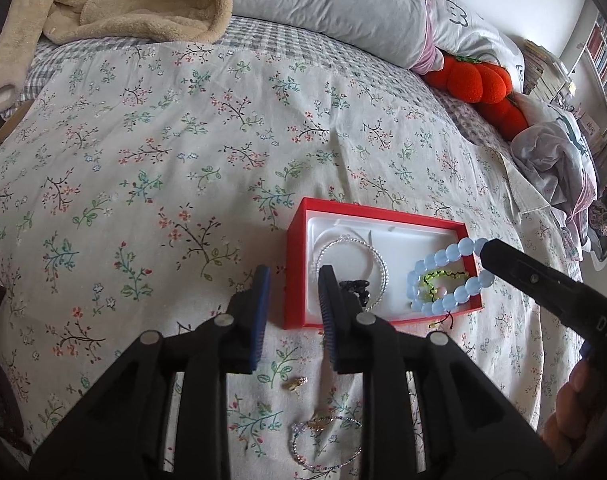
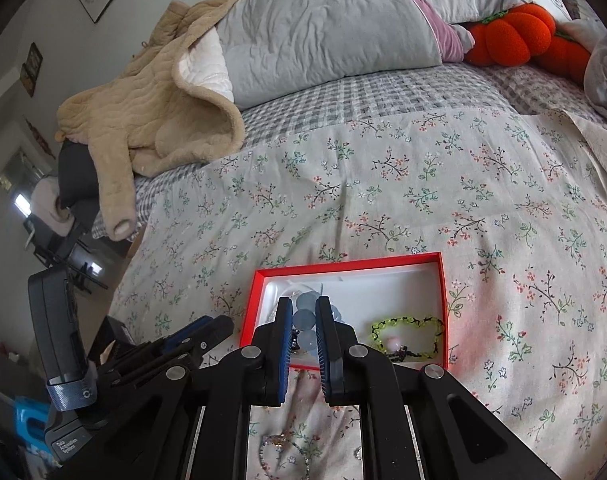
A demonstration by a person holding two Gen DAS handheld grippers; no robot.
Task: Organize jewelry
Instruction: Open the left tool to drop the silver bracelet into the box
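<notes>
A red box (image 1: 383,214) with a white lining lies on the floral bedspread. Inside it are a silver bead bracelet (image 1: 357,246), a small black piece (image 1: 355,289) and a green-and-black cord bracelet (image 1: 447,278). My right gripper (image 2: 303,304) is shut on a pale blue bead bracelet (image 2: 305,318) over the box (image 2: 343,266). In the left wrist view, the blue bracelet (image 1: 447,256) rests on the box's right side, with the right gripper (image 1: 483,250) at its top. My left gripper (image 1: 294,272) stands open over the box's left wall with nothing between its pads.
On the bedspread nearer than the box lie a small gold piece (image 1: 295,384) and a thin chain bracelet with a charm (image 1: 323,434). Further back are a beige fleece garment (image 1: 135,0), a grey quilt (image 1: 335,4) and orange plush pumpkins (image 1: 479,80).
</notes>
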